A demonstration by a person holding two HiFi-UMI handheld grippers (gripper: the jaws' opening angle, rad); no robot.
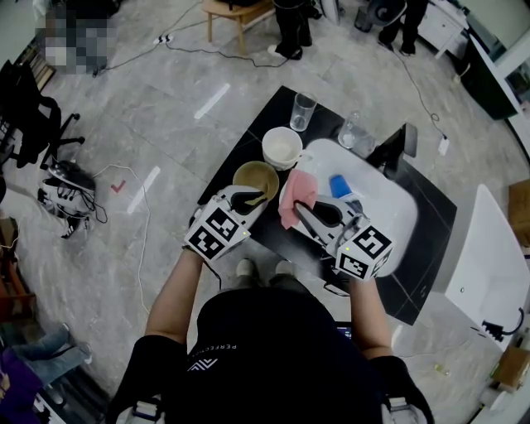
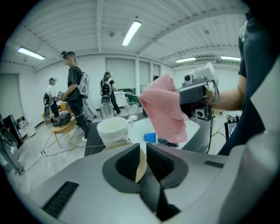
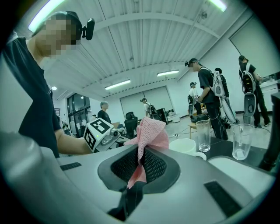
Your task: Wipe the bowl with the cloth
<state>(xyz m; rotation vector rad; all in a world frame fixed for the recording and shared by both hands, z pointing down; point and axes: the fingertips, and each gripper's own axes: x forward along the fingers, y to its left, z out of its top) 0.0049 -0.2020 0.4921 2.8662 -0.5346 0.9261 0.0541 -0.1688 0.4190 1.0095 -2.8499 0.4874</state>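
Observation:
A tan bowl (image 1: 255, 179) sits near the front left corner of the black table (image 1: 414, 273). My left gripper (image 1: 255, 198) is shut on its near rim. In the left gripper view, the bowl's wall (image 2: 140, 168) shows as a tan sliver pinched between the two dark pads of my left gripper (image 2: 143, 152). Just right of the bowl, my right gripper (image 1: 303, 208) is shut on a pink cloth (image 1: 295, 197). The cloth (image 3: 151, 131) bunches up out of the jaws of my right gripper (image 3: 141, 152) and hangs loosely (image 2: 164, 109) above the table.
A white mug (image 1: 281, 147) stands just behind the bowl. Two clear glasses (image 1: 303, 111) (image 1: 352, 131) stand at the table's far edge. A white tray (image 1: 396, 217) on the right holds a blue object (image 1: 340, 185). Several people, a wooden stool (image 1: 236, 12) and floor cables surround the table.

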